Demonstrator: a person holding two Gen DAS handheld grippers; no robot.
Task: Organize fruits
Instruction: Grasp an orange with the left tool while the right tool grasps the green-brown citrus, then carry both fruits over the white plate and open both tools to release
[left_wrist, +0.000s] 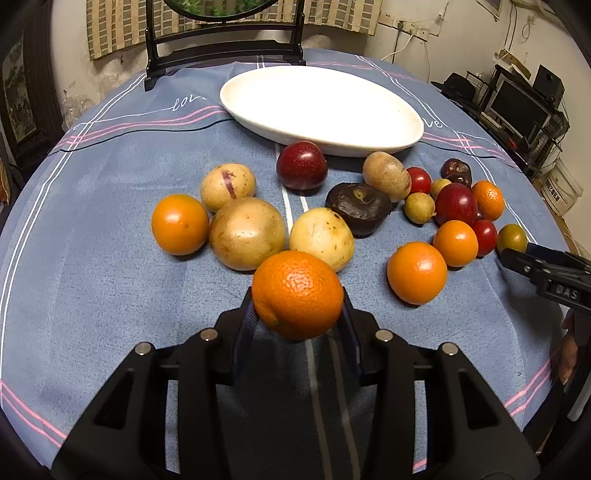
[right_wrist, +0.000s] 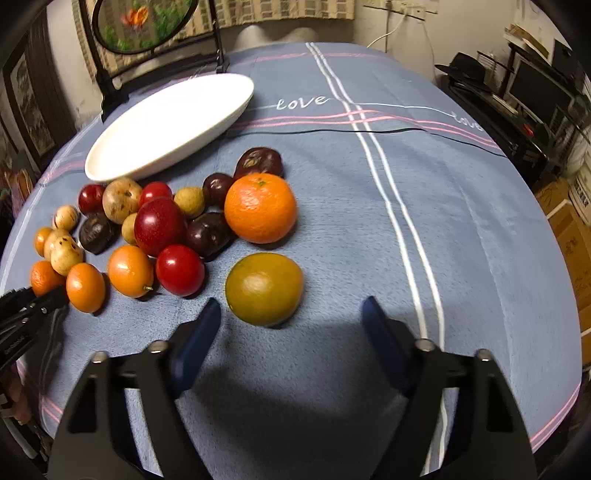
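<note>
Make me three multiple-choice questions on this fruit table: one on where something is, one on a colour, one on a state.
1. Where is the greenish-orange fruit?
A. on the plate
B. on the cloth just ahead of the right claw
C. in the left claw

2. What colour is the oval plate?
A. white
B. blue
C. black

3. What state is the left claw in?
A. open, nothing in it
B. shut on an orange
C. shut on a red fruit

Answers: 1 B, it sits on the cloth beyond the open fingertips; 2 A, its rim is plain white; 3 B, both pads press the orange's sides.
</note>
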